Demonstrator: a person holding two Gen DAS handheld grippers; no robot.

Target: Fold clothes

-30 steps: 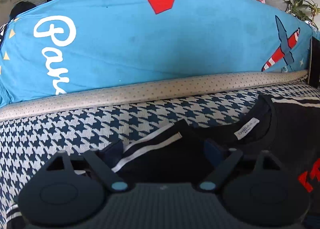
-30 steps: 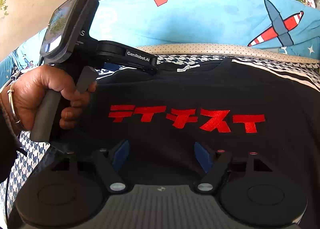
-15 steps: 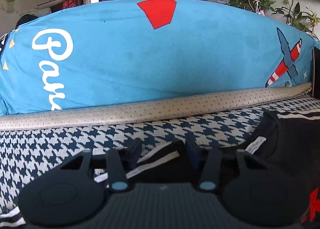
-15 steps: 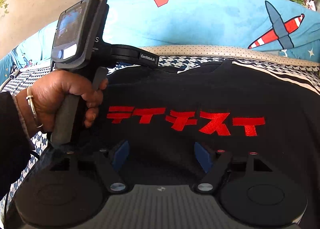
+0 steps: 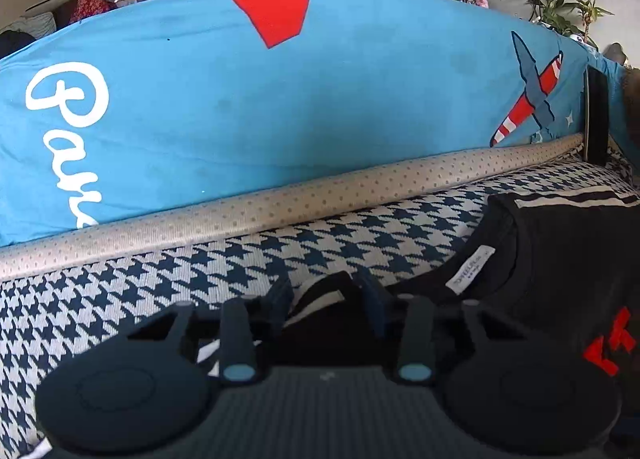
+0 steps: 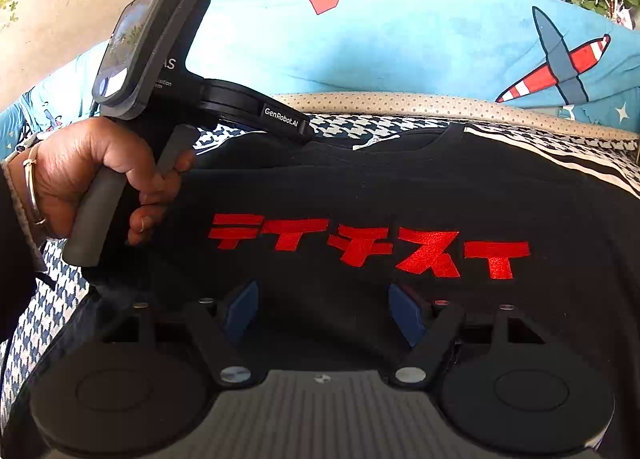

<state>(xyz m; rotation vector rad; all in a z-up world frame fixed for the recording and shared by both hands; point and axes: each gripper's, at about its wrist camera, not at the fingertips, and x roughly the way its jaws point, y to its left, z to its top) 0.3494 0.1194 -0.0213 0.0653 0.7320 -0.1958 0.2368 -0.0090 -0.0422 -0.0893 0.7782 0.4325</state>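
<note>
Jaws of the left gripper (image 5: 326,299) have just been narrowing and now pinch a raised fold of the black T-shirt (image 6: 400,187), at the sleeve edge where a white stripe (image 5: 316,305) runs between the blue pads. The shirt lies spread flat, front up, on a sofa seat covered in navy-and-white houndstooth fabric (image 5: 160,283), its collar toward the backrest. A white neck label (image 5: 470,269) shows inside the collar; its small print cannot be read. Red block characters (image 6: 368,245), Japanese in style, run across the chest.

The right gripper (image 6: 322,313) hangs over the lower front of the shirt with its jaws spread wide and released, the blue pads (image 6: 242,309) standing apart above the cloth and clasping nothing; whether the tips touch the fabric cannot be told.

In the right wrist view a person's left hand (image 6: 100,171), wearing a bangle (image 6: 32,187), grips the grey handle of the left device, forefinger on its trigger. The device arm carries the lettering "GenRobot.AI" (image 6: 281,117); a screen (image 6: 120,55) sits on its upright head.

Behind the seat stands a blue cushion (image 5: 280,107) printed with a red patch, a red-and-white striped plane (image 5: 528,99) and white script reading "Par" (image 5: 64,131), cut off at the cushion's lower edge. A beige dotted strip (image 5: 320,195) edges the seat below it.
</note>
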